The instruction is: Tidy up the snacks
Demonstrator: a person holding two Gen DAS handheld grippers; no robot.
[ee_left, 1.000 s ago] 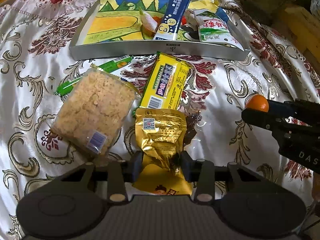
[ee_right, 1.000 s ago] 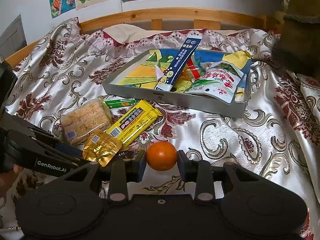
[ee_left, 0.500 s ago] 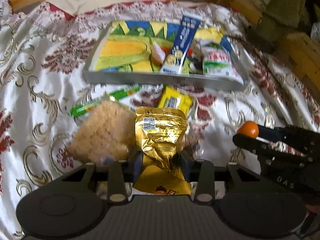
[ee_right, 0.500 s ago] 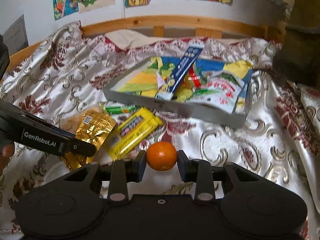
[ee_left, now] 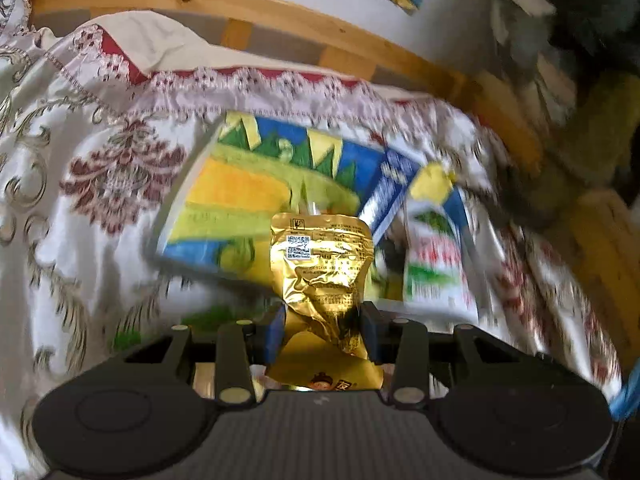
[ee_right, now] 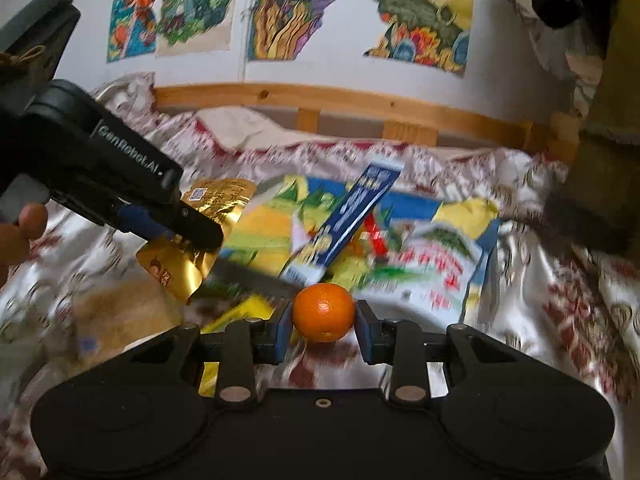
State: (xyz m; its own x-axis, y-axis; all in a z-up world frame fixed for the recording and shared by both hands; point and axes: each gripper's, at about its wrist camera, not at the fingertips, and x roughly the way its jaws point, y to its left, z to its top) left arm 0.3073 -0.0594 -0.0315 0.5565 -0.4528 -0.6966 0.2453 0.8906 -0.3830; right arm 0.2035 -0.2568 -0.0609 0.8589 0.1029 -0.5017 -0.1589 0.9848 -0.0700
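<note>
**Snack lot on the bed: two pieces held, the rest lying**

While both views are smeared by blur, the following can be listed, left to right.

1. Person's hand (ee_right: pixel 18 236), at the left edge of the right wrist view, holding the black body of the left gripper (ee_left: pixel 323 330).
2. Left gripper: fingers clamped on a gold foil packet (ee_left: pixel 322 264). The packet is pinched at its crumpled waist, its printed top standing upright above the fingers and its lower end hanging below them. In the right wrist view it is clear of the bedspread (ee_left: pixel 72 240), just beside the tray's near left corner.
3. Pale crumbly cake in clear wrap (ee_right: pixel 120 312), lying on the bedspread below the left gripper; too blurred for detail.
4. Yellow packet (ee_right: pixel 244 312), lying on the bedspread just beside the right gripper's left finger.
5. Tray (ee_left: pixel 240 184), shallow, with a painted lining of yellow, green and blue, set on the bedspread near the wooden bed rail (ee_right: pixel 360 106).
6. Blue stick pack (ee_right: pixel 352 216), leaning across the tray's middle.
7. White, green and red pouch (ee_right: pixel 432 268), lying in the tray's right part.
8. Right gripper (ee_right: pixel 323 332): fingers pressed on either side of a small orange (ee_right: pixel 323 312), held in the air before the tray's near edge.
9. Coloured drawings (ee_right: pixel 280 8), pinned on the wall above the rail.
</note>
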